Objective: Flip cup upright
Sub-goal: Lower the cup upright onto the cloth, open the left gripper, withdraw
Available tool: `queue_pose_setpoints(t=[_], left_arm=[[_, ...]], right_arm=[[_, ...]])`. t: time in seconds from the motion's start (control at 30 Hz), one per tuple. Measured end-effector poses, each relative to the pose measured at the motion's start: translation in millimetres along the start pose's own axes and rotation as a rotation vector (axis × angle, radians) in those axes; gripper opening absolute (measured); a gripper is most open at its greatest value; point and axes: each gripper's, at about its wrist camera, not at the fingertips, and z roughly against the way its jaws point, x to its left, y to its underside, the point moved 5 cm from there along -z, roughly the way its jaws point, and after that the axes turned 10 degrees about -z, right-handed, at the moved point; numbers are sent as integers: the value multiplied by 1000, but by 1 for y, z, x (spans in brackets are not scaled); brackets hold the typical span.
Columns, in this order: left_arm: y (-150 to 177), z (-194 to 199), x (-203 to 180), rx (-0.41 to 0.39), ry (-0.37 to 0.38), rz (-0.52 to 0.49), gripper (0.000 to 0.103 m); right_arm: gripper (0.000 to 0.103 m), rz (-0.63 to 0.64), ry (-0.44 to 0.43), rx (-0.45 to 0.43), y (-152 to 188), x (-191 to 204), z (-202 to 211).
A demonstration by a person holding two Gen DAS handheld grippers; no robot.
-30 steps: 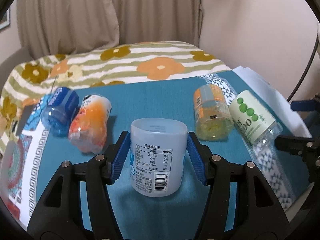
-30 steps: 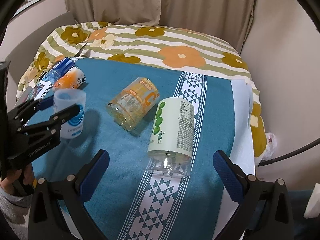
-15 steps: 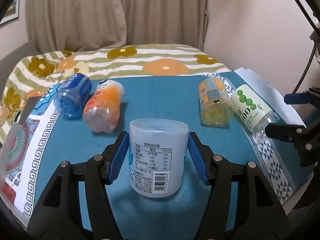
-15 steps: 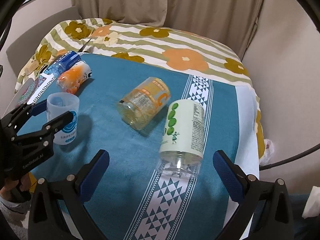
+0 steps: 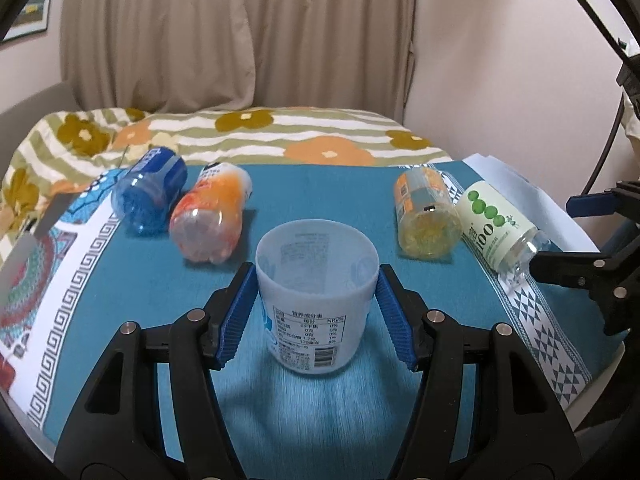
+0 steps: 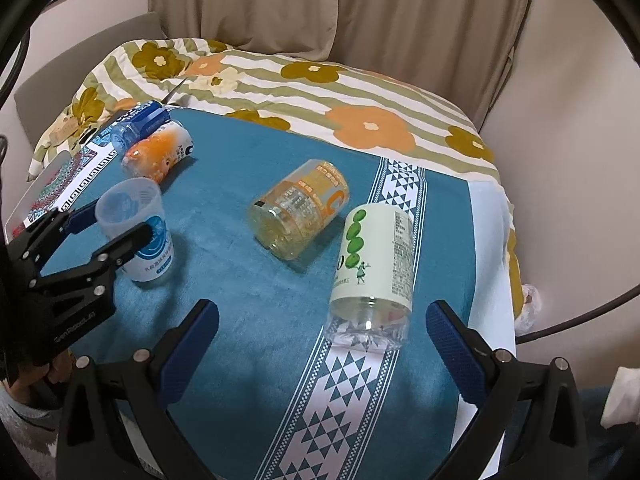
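Blue-padded left tongs (image 5: 317, 312) level, flanking upright cup (image 5: 316, 300)

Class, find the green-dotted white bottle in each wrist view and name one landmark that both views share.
Left wrist view: the green-dotted white bottle lies on its side at the right, beside the yellow-orange bottle.
Right wrist view: the green-dotted bottle lies right of centre.
Shared landmark: the upright white cup between the left tool pads.

Teal cloth (image 6: 248, 280) with white geometric bands; floral striped blanket (image 6: 320, 92); blue (image 5: 150, 192), orange (image 5: 212, 216), yellow-orange (image 5: 426, 212), green-dotted white (image 5: 500, 224) cups.
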Motion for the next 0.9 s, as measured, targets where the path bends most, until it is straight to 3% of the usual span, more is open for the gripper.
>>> queue_pose_setpoints(t=[0.4,0.43,0.47,0.53,0.7,0.9], left_arm=[[3,1,-1,59,-23,-17,68],[3,0,-2,70,-27,-24,76],[3,-1,-3,87,-32,-31,92],[3,1,-4,92,-38,-36,100],[-6,17,-5,119,-52,-44,100],[-37,63,6,154,-71,-4,100]], right_arm=[[103,-19,-20,-6,6,4,8],[103,-21,-22,-9,7,4,9],[103,-24,-23,-13,7,4,11],[103,-30,-26,-19,9,3,14],[103,-51,-43,-43,8,1,29],[103,-94,-70,-87,-8,4,70]])
